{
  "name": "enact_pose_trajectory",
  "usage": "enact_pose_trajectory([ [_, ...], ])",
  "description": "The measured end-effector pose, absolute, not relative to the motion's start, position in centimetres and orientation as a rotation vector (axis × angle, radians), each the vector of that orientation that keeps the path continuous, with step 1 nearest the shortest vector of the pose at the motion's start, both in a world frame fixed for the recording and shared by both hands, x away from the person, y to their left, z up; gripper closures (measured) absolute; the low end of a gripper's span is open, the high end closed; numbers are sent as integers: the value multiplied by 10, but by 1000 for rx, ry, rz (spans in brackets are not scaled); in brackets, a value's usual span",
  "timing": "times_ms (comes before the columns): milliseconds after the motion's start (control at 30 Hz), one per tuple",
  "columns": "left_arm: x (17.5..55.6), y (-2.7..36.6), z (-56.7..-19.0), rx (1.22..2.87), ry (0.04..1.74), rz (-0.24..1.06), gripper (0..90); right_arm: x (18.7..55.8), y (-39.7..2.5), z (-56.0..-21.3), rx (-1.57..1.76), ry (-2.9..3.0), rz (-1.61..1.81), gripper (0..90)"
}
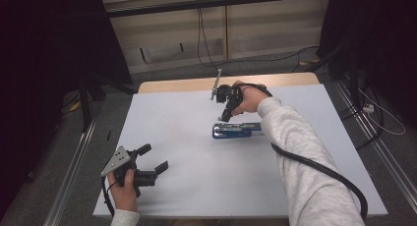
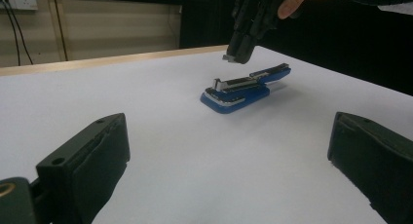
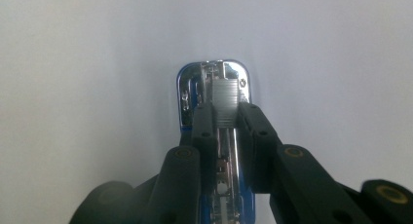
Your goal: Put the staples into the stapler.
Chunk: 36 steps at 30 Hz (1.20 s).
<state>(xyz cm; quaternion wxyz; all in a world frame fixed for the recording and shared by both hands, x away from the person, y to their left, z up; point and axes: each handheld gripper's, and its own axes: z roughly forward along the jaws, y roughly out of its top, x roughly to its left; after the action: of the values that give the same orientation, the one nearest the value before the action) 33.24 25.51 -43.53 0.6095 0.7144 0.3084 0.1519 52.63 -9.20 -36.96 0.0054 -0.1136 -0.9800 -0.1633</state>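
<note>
Across the white counter (image 1: 196, 182) that took up most of the high view, a blue stapler (image 1: 236, 130) lay flat right of center, toward the far edge, well apart from your left hand. A wooden strip showed along the counter's far edge, and floor with cables lay beyond it.

Your right arm, in a light grey sleeve (image 1: 300, 157), reached in from the bottom right, a black cable trailing along it. Your right tongs (image 1: 225, 117) pointed down at the stapler's left end. In the left gripper view they hung just above the stapler (image 2: 243, 87), tips close over its metal front end and not touching it. In the right gripper view the jaws stood narrow, almost parallel, with a slim gap between them, and the stapler's chrome head (image 3: 216, 92) showed through and beyond that gap. They gripped nothing.

Your left tongs (image 1: 152, 159) sat at the counter's near left corner, your hand around the body, grey plate on top. Their jaws stood wide apart, holding nothing, and the pads (image 2: 92, 156) framed the stapler far off.
</note>
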Motion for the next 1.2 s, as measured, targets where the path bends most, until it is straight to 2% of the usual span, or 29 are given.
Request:
enact_pose_trajectory([
  [1200, 333, 254, -435, 1654, 710, 343, 17, 522, -85, -390, -339, -3054, -500, 785],
])
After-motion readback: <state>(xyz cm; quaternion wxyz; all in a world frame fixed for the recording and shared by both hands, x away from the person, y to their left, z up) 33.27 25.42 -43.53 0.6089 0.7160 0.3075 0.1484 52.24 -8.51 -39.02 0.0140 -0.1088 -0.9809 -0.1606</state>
